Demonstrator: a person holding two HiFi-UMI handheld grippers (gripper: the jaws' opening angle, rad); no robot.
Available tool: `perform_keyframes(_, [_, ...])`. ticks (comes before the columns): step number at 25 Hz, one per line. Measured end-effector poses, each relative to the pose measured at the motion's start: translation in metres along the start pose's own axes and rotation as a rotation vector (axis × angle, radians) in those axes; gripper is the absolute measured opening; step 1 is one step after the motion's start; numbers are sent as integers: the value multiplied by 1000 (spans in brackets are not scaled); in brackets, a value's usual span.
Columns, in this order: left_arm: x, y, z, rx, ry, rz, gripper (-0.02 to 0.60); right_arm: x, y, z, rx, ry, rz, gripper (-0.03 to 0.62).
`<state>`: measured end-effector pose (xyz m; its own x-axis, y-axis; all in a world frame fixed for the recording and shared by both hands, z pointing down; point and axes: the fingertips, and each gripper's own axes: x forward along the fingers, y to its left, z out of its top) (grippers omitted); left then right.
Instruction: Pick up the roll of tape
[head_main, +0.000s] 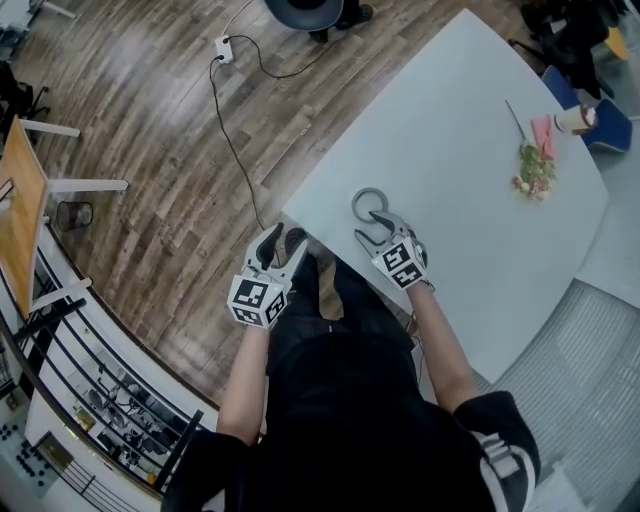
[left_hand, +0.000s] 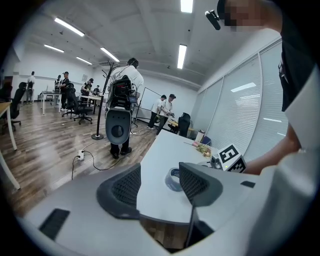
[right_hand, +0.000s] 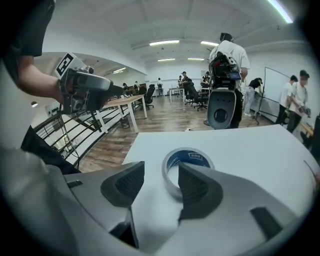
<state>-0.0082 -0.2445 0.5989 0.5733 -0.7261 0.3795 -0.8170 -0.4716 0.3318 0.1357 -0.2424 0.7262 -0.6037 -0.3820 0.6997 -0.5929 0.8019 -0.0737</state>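
The roll of tape (head_main: 368, 205), pale with a blue inner core, lies flat on the white table (head_main: 470, 180) near its front corner. My right gripper (head_main: 372, 230) hangs just short of it, tilted down and open. In the right gripper view the roll (right_hand: 187, 167) sits right ahead of the gripper (right_hand: 161, 182), its near rim partly hidden behind the right-hand jaw; the pads do not press it. My left gripper (head_main: 280, 242) is open and empty, off the table's edge over the floor. The left gripper view shows the roll (left_hand: 173, 179) beyond that gripper (left_hand: 160, 185).
A small bunch of flowers (head_main: 535, 172) and a cup (head_main: 577, 118) sit at the table's far side, by a blue chair (head_main: 612, 132). A power strip with a cable (head_main: 225, 48) lies on the wood floor. A wooden desk (head_main: 20, 210) and a railing stand at left.
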Motion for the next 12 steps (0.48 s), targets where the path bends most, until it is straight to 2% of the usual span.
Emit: perform_keyframes(12, [6, -5, -10, -3, 18, -4, 238, 15, -9, -10, -96, 78, -17, 190])
